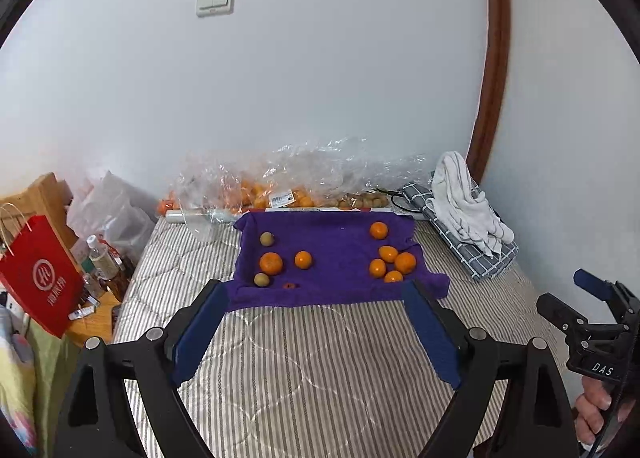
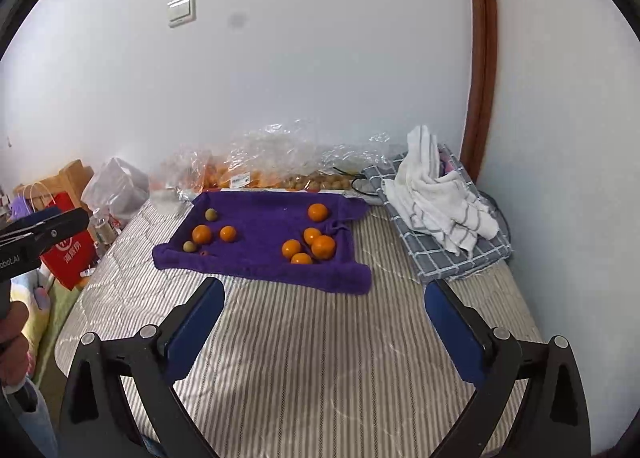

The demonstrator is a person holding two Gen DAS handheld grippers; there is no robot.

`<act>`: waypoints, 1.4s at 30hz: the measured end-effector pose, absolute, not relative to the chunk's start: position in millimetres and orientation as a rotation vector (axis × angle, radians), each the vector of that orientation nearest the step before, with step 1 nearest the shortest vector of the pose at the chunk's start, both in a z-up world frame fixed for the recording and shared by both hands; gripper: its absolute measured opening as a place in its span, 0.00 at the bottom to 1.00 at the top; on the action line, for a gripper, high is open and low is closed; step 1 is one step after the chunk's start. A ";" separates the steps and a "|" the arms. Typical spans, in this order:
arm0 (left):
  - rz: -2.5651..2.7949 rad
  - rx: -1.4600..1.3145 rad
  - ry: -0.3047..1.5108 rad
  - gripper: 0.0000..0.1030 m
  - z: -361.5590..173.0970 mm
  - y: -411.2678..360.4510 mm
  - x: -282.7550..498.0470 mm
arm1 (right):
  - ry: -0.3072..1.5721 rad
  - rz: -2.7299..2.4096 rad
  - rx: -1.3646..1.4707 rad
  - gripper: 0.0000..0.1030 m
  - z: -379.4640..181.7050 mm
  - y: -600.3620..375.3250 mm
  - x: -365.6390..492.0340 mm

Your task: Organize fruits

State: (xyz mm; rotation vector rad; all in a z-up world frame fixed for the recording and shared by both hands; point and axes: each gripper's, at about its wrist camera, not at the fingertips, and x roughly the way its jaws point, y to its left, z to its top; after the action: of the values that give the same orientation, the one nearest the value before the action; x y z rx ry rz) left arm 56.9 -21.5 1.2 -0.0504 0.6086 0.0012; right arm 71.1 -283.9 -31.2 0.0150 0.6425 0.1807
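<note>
While both your left gripper (image 1: 314,314) and right gripper (image 2: 326,310) hover wide open and empty, the purple towel (image 1: 340,254) holds the fruit. Five oranges (image 1: 390,260) cluster right; two oranges (image 1: 271,263) and two green fruits (image 1: 267,239) lie left, so sorting looks unfinished.

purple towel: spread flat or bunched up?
Mostly spread. The purple towel lies open on the striped mattress with fruit loose on top; only its edges and near-right corner are rumpled.
</note>
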 end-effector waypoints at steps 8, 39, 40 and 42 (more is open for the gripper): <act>0.019 -0.074 0.612 0.87 -0.7 -26.5 50.6 | 0.633 0.177 0.038 0.96 -28.3 -294.8 56.2; 0.011 -0.111 0.614 0.87 -5.4 -28.3 42.5 | 0.624 0.177 0.043 0.96 -27.5 -295.1 46.9; 0.011 -0.112 0.613 0.87 -5.5 -28.5 42.6 | 0.624 0.178 0.044 0.96 -27.5 -294.8 46.6; 0.010 -0.111 0.614 0.87 -5.4 -28.2 42.7 | 0.622 0.179 0.045 0.96 -27.5 -294.1 45.5</act>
State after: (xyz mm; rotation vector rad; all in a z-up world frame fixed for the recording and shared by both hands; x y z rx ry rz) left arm 42.7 -28.2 -5.4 -0.1107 0.6140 0.0102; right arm 45.5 -294.1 -27.5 0.0447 0.6223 0.1786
